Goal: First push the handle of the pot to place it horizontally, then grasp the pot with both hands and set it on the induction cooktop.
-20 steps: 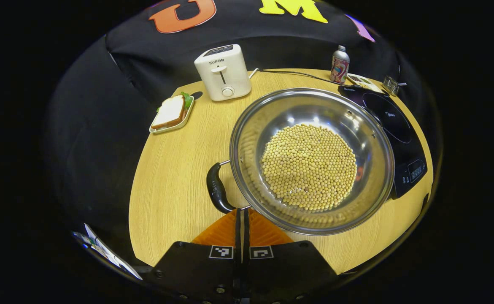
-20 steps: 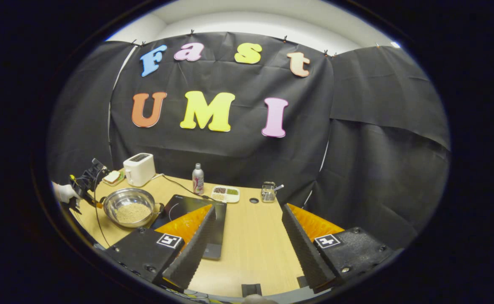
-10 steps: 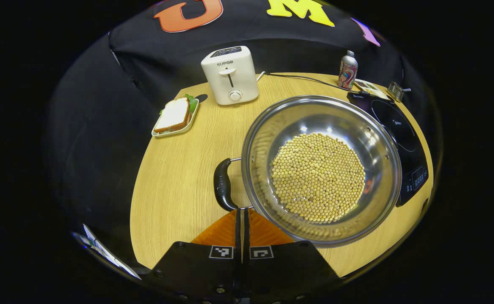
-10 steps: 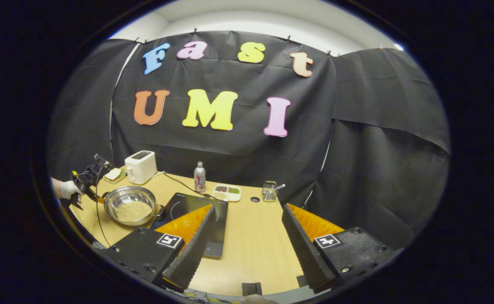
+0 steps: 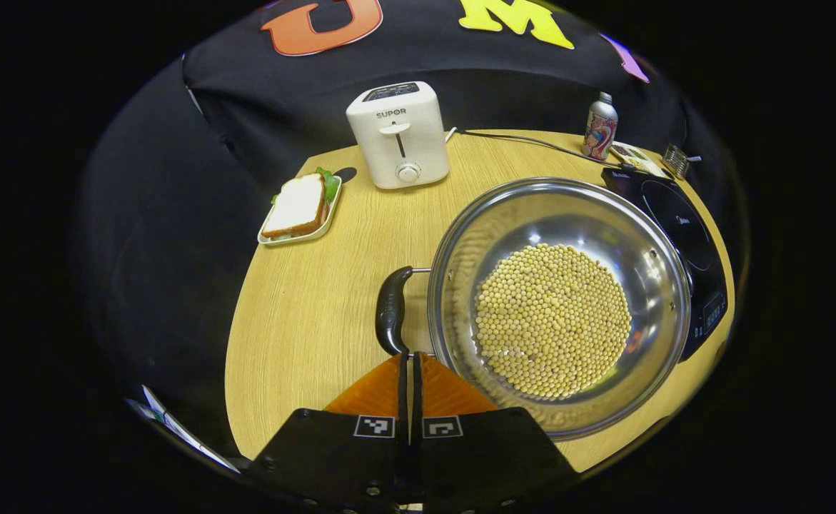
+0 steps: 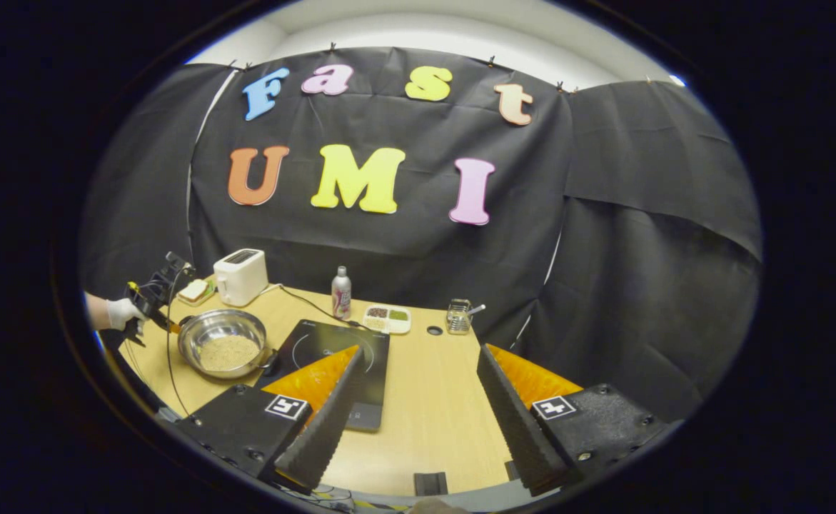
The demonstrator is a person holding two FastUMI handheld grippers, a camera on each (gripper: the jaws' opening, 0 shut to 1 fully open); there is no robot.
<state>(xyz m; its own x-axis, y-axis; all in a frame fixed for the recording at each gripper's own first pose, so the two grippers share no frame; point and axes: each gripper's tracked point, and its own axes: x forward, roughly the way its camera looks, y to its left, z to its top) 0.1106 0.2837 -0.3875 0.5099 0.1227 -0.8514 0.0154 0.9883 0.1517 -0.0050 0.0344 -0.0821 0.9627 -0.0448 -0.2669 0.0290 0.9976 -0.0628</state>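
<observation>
The steel pot of yellow beans (image 5: 557, 307) has slid rightward on the round wooden table (image 5: 303, 314), nudged at its black handle (image 5: 391, 310) by the clenched left gripper (image 5: 409, 357); pressing harder risks spilling beans. The right gripper (image 6: 418, 400) hangs released.

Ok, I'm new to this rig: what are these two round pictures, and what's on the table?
There is no robot arm here: a person carries a two-finger claw in each hand, and each claw has a fisheye camera looking along its fingers.

The left gripper view shows the left claw, shut and empty, its tips at the black handle of a steel pot of beans.

The right gripper view shows the right claw, open and empty, above the wooden table.

Also there: an induction cooktop beside the pot, a white toaster, a sandwich on a tray, and a bottle.
</observation>
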